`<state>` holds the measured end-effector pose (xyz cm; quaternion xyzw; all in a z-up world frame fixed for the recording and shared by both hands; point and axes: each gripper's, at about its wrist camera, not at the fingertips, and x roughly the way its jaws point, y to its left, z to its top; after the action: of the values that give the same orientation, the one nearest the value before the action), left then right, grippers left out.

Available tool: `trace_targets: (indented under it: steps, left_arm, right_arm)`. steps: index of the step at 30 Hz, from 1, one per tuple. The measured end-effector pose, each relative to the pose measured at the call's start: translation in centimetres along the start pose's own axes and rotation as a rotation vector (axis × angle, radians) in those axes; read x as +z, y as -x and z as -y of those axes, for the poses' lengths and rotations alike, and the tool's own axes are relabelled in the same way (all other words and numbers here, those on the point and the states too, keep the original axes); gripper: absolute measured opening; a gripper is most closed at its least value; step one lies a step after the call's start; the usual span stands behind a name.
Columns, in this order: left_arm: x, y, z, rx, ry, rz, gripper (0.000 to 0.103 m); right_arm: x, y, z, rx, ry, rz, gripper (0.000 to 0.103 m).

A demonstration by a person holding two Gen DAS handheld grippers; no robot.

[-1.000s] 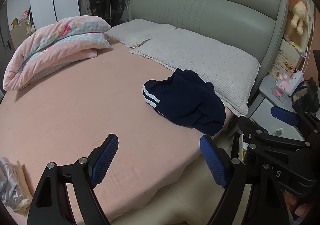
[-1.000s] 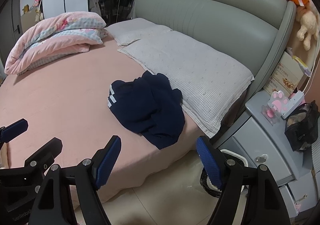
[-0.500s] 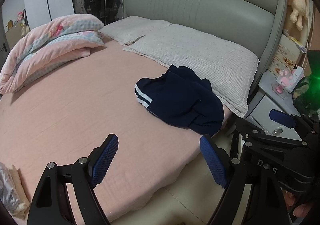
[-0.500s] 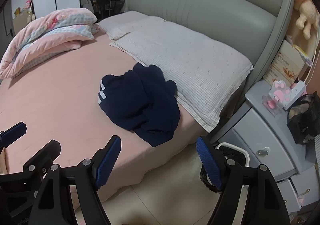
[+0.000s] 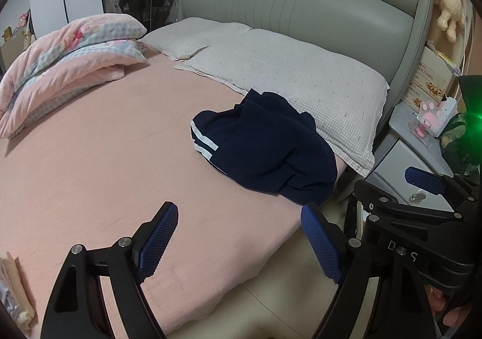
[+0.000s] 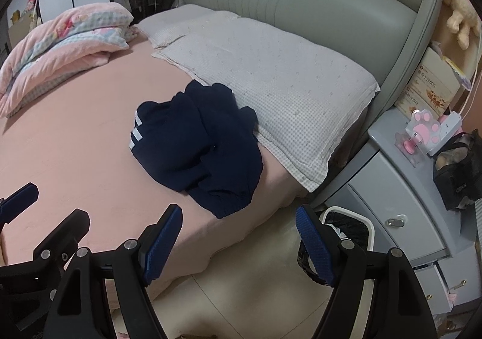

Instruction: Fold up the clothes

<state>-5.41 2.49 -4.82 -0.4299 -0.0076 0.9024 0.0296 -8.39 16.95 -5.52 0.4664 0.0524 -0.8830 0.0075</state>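
A crumpled navy garment with white stripes lies on the pink bed sheet, at the near edge beside the big pillow. My left gripper hangs open over the bed's near edge, short of the garment, nothing between its blue pads. Just as open and empty, my right gripper hovers over the bed edge and floor, below the garment. The right gripper's body also shows at the right of the left wrist view.
Two grey-white pillows lie against a grey headboard. A folded pink quilt sits at the far left. A grey nightstand with small items stands right of the bed, a bin on the floor beside it. Folded cloth lies at lower left.
Both grippers have moved closer to the bed and the navy garment, which looms larger and sits more central. Both stay open; the garment has not moved.
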Motion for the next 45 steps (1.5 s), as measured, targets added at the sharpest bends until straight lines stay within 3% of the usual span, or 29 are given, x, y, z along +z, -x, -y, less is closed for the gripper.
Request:
trace_targets:
  steps: [11,27,34,45]
  left_arm:
    - [0.7,-2.8,-0.5,-0.064,0.038,-0.021,0.084]
    - [0.8,-7.1,-1.2,-0.174,0.093,-0.036,0.084]
    - [0.8,-10.7,-1.2,-0.224,0.101,-0.070,0.084]
    - [0.5,-15.4,-1.9,-0.248,0.177,-0.116,0.084]
  right_arm:
    - [0.7,-2.2,0.1,-0.012,-0.012,-0.032,0.078]
    - [1.1,-6.2,0.8,0.059,-0.026,-0.049,0.078]
    - [1.3,-9.2,1.1,0.107,-0.054,-0.073,0.078]
    - [1.4,-12.4,1.8,0.098,-0.042,-0.098,0.078]
